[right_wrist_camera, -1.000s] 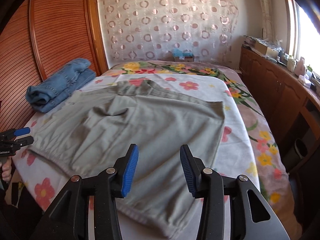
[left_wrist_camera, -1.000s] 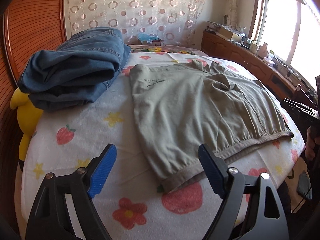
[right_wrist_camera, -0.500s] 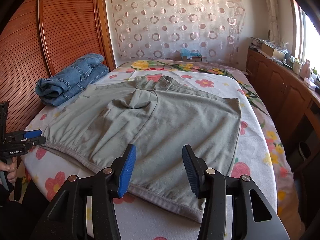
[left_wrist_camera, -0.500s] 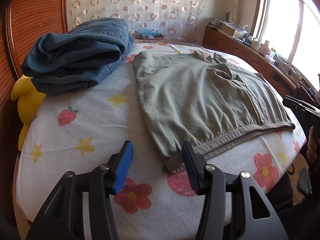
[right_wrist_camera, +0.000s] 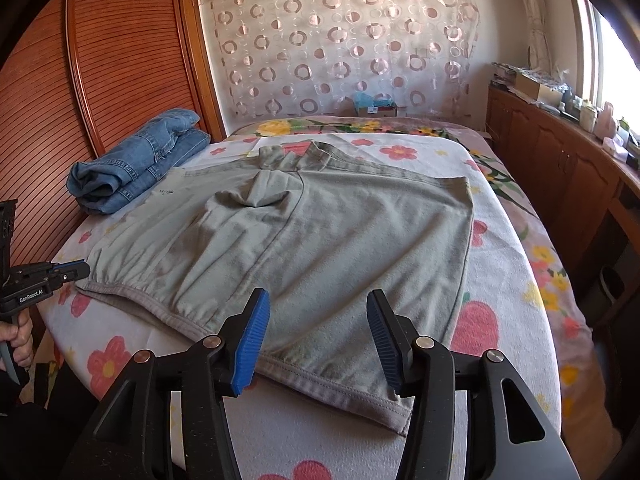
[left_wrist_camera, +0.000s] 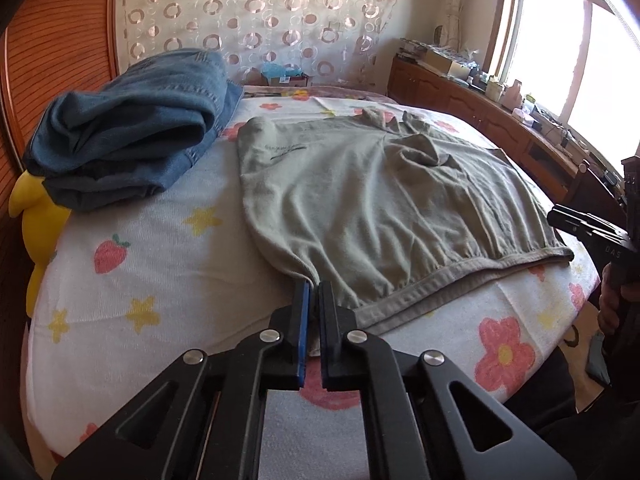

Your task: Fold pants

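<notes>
- Pants [left_wrist_camera: 368, 216] lie spread on the bed [left_wrist_camera: 160, 276], grey-green and wide; they look doubled over already, with a bunched flap near the far middle, though I cannot tell how many layers there are.
- My left gripper [left_wrist_camera: 313, 292] sits at the near left corner of the hem, its jaws pressed together on the cloth edge; in the right wrist view the same gripper shows at that corner, touching it.
- My right gripper [right_wrist_camera: 318, 322] hovers over the near right stretch of the hem, jaws spread wide with nothing between them; the hem runs just under and past the fingertips.
- So I judge one corner taken and the other not yet: the grasp for a fold is half made.
- Left to do, as I read it: close the right jaws on the hem, lift both corners together, carry them toward the far edge, lay them down and smooth.
- Wrinkles run across the middle, and the bunched flap may want flattening before or after that fold.
- Jeans [right_wrist_camera: 132, 168] sit folded in a stack at the far left by the headboard, apart from the pants; I take them as a finished piece, not part of this step.
- A yellow toy [left_wrist_camera: 38, 232] pokes out beside the bed's left edge, clear of the work.
</notes>
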Demonstrator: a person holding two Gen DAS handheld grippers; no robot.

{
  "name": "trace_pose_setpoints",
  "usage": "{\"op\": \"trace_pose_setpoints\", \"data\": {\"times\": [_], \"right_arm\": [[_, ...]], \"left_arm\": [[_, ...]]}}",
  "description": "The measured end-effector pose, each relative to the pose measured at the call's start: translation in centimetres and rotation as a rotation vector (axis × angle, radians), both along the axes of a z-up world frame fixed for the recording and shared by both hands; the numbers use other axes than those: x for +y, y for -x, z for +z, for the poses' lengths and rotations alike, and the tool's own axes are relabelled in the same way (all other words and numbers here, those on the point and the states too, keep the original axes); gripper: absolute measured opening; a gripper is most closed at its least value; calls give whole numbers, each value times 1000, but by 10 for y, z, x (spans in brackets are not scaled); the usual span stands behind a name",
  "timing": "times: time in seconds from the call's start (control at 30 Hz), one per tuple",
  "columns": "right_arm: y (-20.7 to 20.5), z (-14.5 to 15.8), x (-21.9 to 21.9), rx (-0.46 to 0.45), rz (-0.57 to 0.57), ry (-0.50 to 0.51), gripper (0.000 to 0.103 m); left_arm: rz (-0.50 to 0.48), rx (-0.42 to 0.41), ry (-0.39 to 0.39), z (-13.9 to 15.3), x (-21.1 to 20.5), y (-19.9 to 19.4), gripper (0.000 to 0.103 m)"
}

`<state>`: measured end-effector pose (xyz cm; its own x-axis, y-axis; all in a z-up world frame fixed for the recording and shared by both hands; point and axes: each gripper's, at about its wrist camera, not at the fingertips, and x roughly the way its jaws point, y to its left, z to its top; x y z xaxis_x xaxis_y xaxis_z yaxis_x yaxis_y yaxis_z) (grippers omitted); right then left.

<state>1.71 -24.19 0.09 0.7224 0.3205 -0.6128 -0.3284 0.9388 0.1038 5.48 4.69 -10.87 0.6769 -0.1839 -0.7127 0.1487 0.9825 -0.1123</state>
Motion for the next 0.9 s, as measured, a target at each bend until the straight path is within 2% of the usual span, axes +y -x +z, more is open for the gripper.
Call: {"op": "trace_pose_setpoints", "data": {"times": [0.37,0.7,0.9], "right_arm": [[9,-3,-19,5,-36,-39,54],[19,-4,-38,-4,-45,-72,54],[25,-2,-51,-13,-68,-80,54]], "left_arm": [[-85,-88,-3,45,-43,-19,4],[-229,-150,-40,79,-113,-43,4],[-313,-150,-38,90,-155,-52,4]]}}
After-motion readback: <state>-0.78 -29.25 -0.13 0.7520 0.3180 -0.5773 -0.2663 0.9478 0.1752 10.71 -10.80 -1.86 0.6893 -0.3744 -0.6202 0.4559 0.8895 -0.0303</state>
